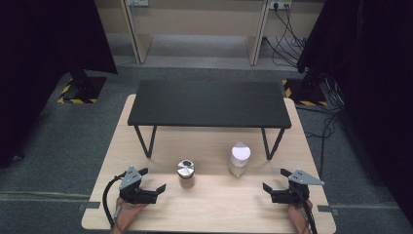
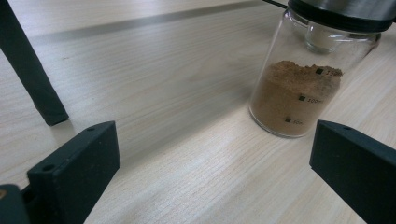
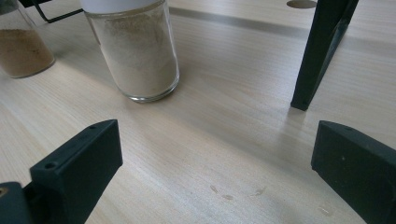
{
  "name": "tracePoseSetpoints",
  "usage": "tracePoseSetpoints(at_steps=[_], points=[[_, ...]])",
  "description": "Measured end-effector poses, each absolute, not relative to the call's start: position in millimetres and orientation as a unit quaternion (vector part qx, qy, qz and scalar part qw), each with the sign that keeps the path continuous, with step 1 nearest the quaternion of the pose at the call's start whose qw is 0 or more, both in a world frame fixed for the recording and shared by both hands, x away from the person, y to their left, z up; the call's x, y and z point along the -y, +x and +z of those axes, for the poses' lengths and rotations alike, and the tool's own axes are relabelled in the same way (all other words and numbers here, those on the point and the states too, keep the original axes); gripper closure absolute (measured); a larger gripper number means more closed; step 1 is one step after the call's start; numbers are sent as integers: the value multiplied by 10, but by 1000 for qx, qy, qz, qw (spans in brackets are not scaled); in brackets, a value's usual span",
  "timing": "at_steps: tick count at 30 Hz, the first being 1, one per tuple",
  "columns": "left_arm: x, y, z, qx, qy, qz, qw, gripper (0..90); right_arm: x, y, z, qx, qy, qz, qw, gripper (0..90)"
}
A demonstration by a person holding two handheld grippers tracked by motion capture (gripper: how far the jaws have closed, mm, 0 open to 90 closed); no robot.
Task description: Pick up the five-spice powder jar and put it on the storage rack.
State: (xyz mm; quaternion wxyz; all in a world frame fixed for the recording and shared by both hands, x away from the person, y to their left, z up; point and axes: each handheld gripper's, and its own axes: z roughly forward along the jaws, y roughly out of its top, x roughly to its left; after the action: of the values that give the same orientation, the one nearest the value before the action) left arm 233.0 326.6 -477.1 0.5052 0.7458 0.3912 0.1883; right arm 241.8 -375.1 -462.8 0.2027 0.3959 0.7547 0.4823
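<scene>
Nearest to the high camera, at the bottom edge, the two forearms of the person are seen, and each hand holds one gripper above the front part of the wooden table [image 1: 214, 204]. The left gripper [image 1: 152, 180] is held at the front left, and its jaws are spread wide apart with nothing between them; in the left gripper view only bare wood is seen between the two black jaws. The right gripper [image 1: 275, 181] is held at the front right, and its jaws are also spread wide and grasp nothing. Two glass jars are placed on the table between the grippers, a little farther from the person. The jar with the metal lid [image 1: 185, 173] stands upright nearer to the left gripper, and it is partly filled with a brown powder [image 2: 294, 100]; small volume marks are printed on its glass. The jar with the white lid [image 1: 239, 159] stands upright nearer to the right gripper and is filled almost to the top with a pale beige powder [image 3: 140, 56]. The two jars are apart from each other, and neither is touched by a gripper. Behind them a low black shelf [image 1: 209, 103] on thin metal legs is placed over the back part of the table.
</scene>
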Motion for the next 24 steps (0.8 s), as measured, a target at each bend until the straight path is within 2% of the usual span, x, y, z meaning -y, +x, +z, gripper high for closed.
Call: tracePoseSetpoints(at_steps=[7, 11, 24], points=[[-3285, 2307, -4794, -387, 741, 188, 515, 17, 3754, 2419, -4628, -755, 396, 483, 202, 20], [-3230, 2250, -4792, -384, 724, 187, 542, 18, 3761, 2424, -4630, -754, 396, 484, 200, 20], [-2806, 2321, -4585, -348, 755, 173, 529, 9, 3758, 2426, -4627, -755, 395, 483, 200, 20]])
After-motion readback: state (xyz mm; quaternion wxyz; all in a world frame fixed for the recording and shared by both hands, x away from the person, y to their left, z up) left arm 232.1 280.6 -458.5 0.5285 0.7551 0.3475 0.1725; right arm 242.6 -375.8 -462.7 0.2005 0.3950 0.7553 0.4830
